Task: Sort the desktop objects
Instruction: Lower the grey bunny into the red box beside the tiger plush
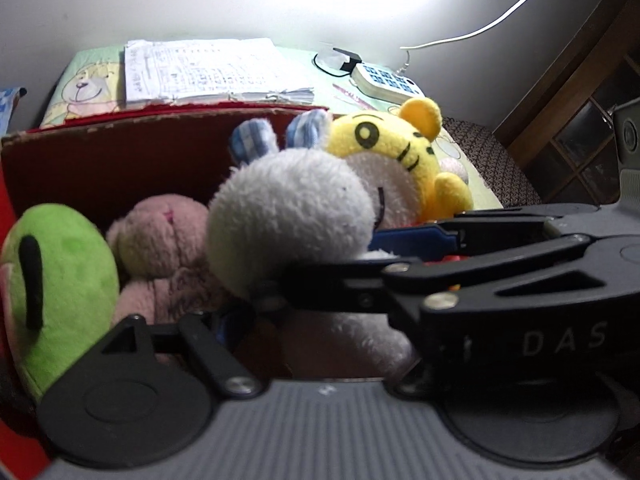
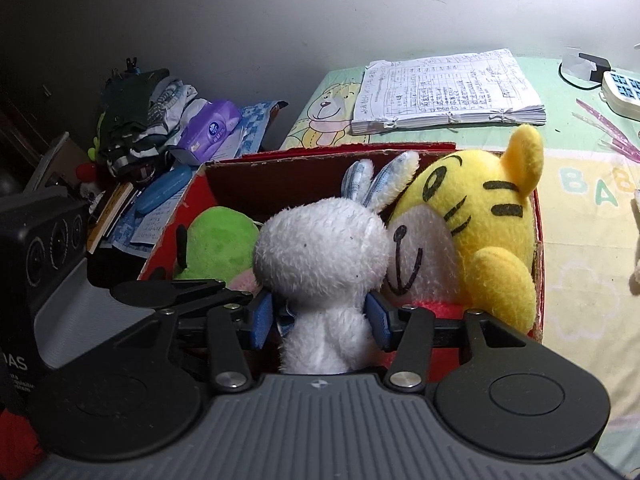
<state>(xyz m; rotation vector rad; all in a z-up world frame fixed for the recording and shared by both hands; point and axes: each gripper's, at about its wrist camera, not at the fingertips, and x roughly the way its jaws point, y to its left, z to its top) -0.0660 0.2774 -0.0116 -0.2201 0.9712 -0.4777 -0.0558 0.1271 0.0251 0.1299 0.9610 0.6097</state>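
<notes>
A: White plush rabbit (image 2: 324, 256) with blue checked ears: location?

B: Upright inside the red cardboard box (image 2: 280, 160), touching the yellow plush tiger (image 2: 480, 216). A green plush toy (image 2: 218, 240) and a pink plush toy (image 1: 164, 236) lie beside it.

A: Right hand-held gripper (image 2: 320, 320)?

B: Blue pads clamped on the rabbit's neck.

A: Left hand-held gripper (image 1: 240, 312)?

B: In view beside the box; jaw state cannot be determined.
</notes>
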